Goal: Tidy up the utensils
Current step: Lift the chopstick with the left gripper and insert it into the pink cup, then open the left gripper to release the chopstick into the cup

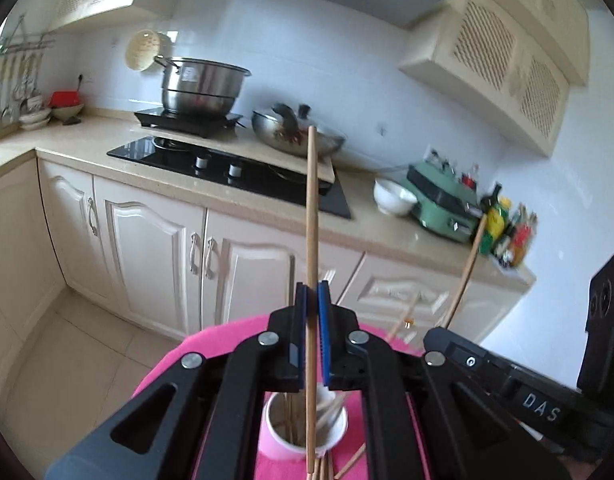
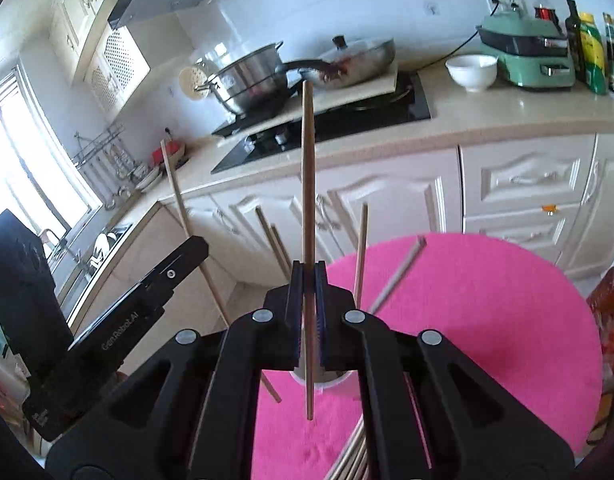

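In the left wrist view my left gripper (image 1: 312, 288) is shut on a wooden chopstick (image 1: 312, 200) that stands upright between the blue pads. Its lower end hangs over a white cup (image 1: 281, 442) holding several chopsticks and a spoon, on a pink round table (image 1: 211, 344). In the right wrist view my right gripper (image 2: 308, 268) is shut on a second upright wooden chopstick (image 2: 307, 160), with the cup (image 2: 327, 383) partly hidden beneath the jaws. Loose chopsticks (image 2: 399, 276) lie on the pink table (image 2: 487, 320), and metal ones (image 2: 351, 460) show at the bottom edge.
Beyond the table runs a cream kitchen counter (image 1: 267, 204) with a black hob (image 1: 235, 172), a steel pot (image 1: 203, 88), a wok (image 1: 295, 132), a white bowl (image 2: 471, 70), a green appliance (image 2: 523, 56) and bottles (image 2: 591, 52). An orange bag (image 2: 611, 312) sits at the table's right.
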Motion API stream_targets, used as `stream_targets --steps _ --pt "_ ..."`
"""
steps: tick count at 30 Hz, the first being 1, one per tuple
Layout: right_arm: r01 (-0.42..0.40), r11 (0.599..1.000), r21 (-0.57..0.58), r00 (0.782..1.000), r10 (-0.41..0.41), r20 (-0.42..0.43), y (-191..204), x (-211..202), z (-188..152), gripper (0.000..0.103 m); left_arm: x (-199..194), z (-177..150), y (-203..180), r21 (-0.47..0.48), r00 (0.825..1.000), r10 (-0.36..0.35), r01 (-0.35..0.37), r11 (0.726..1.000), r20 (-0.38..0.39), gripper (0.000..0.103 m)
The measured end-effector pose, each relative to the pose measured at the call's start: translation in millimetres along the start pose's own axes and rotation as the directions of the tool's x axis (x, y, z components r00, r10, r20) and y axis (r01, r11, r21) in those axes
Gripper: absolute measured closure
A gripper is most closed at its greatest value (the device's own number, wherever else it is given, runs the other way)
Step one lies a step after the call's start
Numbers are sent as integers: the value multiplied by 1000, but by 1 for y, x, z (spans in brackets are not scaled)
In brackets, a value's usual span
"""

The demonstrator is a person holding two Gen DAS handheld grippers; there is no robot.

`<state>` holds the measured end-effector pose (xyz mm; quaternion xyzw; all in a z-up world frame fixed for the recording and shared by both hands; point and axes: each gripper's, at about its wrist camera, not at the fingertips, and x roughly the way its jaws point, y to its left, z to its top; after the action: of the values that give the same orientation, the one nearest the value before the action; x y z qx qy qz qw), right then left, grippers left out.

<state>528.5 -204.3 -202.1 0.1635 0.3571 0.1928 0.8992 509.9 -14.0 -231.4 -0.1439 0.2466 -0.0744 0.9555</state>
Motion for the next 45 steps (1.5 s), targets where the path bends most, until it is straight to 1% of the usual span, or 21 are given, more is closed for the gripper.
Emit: stream_targets --steps 2,6,10,12,18,26,32,35,37,38,45 --pt "2 1000 9 1000 -2 16 -1 6 6 97 7 3 3 -18 1000 -1 1 1000 19 97" --pt "21 1000 1 999 -21 49 -1 15 12 97 20 0 5 -17 999 11 -10 1000 31 97" --pt "48 999 -3 997 -48 59 -2 27 9 97 34 -8 5 1 1000 17 -17 1000 22 97" --pt "59 998 -7 996 -58 66 -3 31 6 97 39 -15 5 12 1000 16 -16 1000 6 97" --pt "84 995 -47 996 -82 29 -4 43 -9 97 46 -33 8 37 999 29 -27 999 -44 97" --pt "95 993 -70 995 -97 -15 -7 34 -30 97 39 -48 9 46 995 32 -27 999 -94 97" --pt "98 993 -71 993 -102 -52 -10 34 -45 97 35 -60 11 62 988 41 -32 998 -151 97" --pt "94 993 -65 993 -98 -66 -10 33 -50 97 33 -66 13 52 981 44 -35 998 -188 96" --pt "89 994 -66 993 -94 -75 -10 33 -53 97 31 -69 14 42 979 44 -37 998 -200 91" --pt "88 994 -68 992 -93 -79 -10 34 -54 97 28 -71 14 40 978 46 -39 998 -201 83" --pt "79 994 -80 990 -87 -110 -7 37 -62 97 16 -76 12 55 974 73 -62 997 -217 78"
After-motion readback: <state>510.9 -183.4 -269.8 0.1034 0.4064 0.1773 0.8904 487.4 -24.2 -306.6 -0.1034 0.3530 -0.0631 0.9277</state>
